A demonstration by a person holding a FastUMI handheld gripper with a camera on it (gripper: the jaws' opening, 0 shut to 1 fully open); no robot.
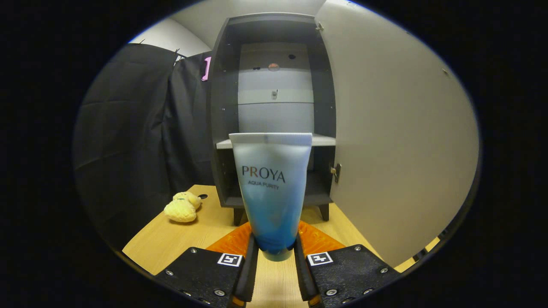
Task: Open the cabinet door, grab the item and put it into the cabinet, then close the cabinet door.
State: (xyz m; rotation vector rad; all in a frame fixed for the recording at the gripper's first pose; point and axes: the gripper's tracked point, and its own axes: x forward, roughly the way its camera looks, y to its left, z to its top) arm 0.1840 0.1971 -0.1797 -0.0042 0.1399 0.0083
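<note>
Clamped on the lower, blue end of the tube (274, 192), both fingers (249, 267) pressing its sides, gripper (274, 256) narrowed to the tube's width. Held upright, cap end down between the pads, flat crimped end up, long axis standing straight up from the jaws. Off the table (171, 246), by the look of it, with wooden surface showing beneath the cap.

Directly ahead, beyond the tube: the cabinet (274, 111), dark-sided, standing on short legs on the table. Door (394, 141) swung wide to the right on its hinges, so the opening step looks done. Inside, a pale shelf (323, 140) crossing at about the height of the tube's top edge; a lower compartment under it, a taller one above.

The relation that matters: tube and opening lined up on the same forward line, the opening straight behind the tube, the door out of the way to the right. Likely next: carry forward into one of the compartments. With the tube standing tall, some risk of its top catching the shelf edge if aimed at the lower space; upper compartment looks roomier.

Off to the left of the cabinet, on the table: a yellow plush toy (182, 207), well clear of the path. Orange mat (319, 239) under and just ahead of the fingers.
</note>
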